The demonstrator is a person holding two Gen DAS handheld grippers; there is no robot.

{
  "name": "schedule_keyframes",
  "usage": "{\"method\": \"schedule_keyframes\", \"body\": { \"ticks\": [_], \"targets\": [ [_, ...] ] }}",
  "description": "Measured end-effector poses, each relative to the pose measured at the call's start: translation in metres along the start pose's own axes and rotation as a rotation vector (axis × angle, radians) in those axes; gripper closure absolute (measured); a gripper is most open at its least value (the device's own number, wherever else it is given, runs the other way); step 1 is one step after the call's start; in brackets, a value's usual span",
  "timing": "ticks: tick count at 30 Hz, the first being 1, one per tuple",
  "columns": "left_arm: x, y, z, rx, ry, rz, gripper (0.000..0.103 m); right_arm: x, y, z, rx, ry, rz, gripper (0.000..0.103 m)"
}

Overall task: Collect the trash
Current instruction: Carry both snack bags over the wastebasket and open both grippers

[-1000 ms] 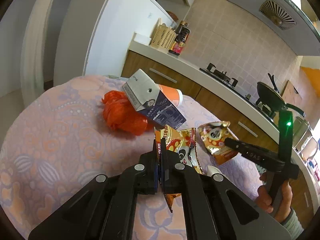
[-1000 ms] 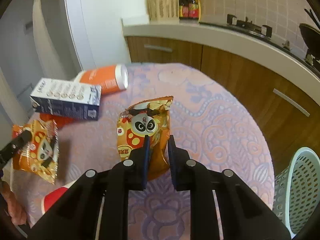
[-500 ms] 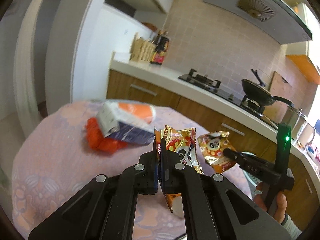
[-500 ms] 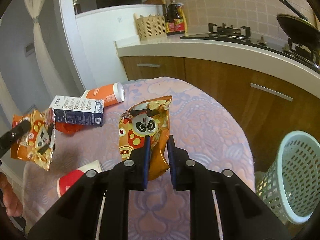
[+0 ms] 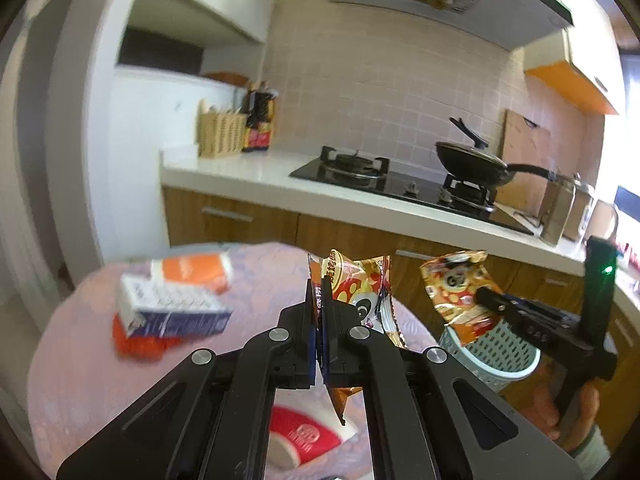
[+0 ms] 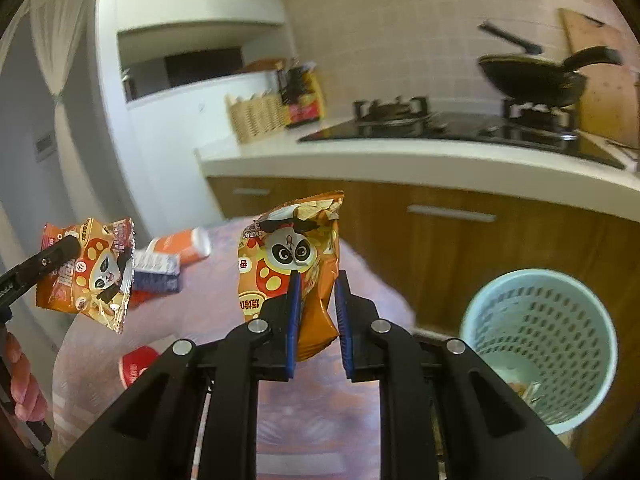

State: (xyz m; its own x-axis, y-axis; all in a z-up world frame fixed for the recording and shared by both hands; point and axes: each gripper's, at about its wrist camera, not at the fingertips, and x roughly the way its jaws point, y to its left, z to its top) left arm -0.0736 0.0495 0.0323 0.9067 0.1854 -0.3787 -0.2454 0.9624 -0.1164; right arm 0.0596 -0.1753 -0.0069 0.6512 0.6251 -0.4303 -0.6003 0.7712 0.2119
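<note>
My left gripper is shut on an orange panda snack bag and holds it above the round table. It also shows in the right wrist view. My right gripper is shut on a second orange panda snack bag, also seen in the left wrist view. A light blue mesh trash basket stands on the floor to the right of the table, with some litter inside. Both bags hang in the air, left of the basket.
On the table lie a blue-white carton, an orange-white bottle, an orange plastic bag and a red-white cup. A kitchen counter with stove and pan runs behind.
Both grippers have risen and turned right with their bags. The table has dropped lower in view and the basket has come into fuller sight.
</note>
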Motion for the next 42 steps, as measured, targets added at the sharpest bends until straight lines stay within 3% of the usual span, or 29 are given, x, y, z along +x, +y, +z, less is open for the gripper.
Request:
{"method": "schedule_keyframes", "body": {
  "ticks": [7,15,20,26,29,36,39,40,42],
  "targets": [
    [0.029,-0.072,0.030,0.152,-0.004,-0.059,0.103,-0.031,-0.057,0.009,0.071,-0.072,-0.094,0.088],
    [0.080,-0.183,0.036,0.303,0.047,-0.204,0.103,-0.041,-0.144,-0.008,0.181,-0.046,-0.269,0.088],
    [0.126,-0.249,0.021,0.392,0.115,-0.253,0.103,-0.026,-0.199,-0.029,0.284,0.039,-0.330,0.088],
    [0.161,-0.296,0.000,0.444,0.171,-0.291,0.103,0.002,-0.256,-0.064,0.430,0.205,-0.423,0.088],
    [0.182,-0.308,-0.011,0.449,0.220,-0.294,0.103,0.018,-0.284,-0.087,0.535,0.299,-0.406,0.087],
    [0.217,-0.327,-0.025,0.440,0.295,-0.291,0.102,0.018,-0.299,-0.102,0.547,0.351,-0.377,0.080],
    [0.219,-0.333,-0.030,0.451,0.300,-0.291,0.096,0.009,-0.297,-0.098,0.544,0.332,-0.381,0.076],
    [0.219,-0.335,-0.031,0.456,0.300,-0.294,0.089,0.005,-0.297,-0.097,0.551,0.322,-0.376,0.074],
    [0.218,-0.339,-0.036,0.476,0.295,-0.295,0.040,-0.003,-0.299,-0.096,0.557,0.305,-0.367,0.074]
  ]
}}
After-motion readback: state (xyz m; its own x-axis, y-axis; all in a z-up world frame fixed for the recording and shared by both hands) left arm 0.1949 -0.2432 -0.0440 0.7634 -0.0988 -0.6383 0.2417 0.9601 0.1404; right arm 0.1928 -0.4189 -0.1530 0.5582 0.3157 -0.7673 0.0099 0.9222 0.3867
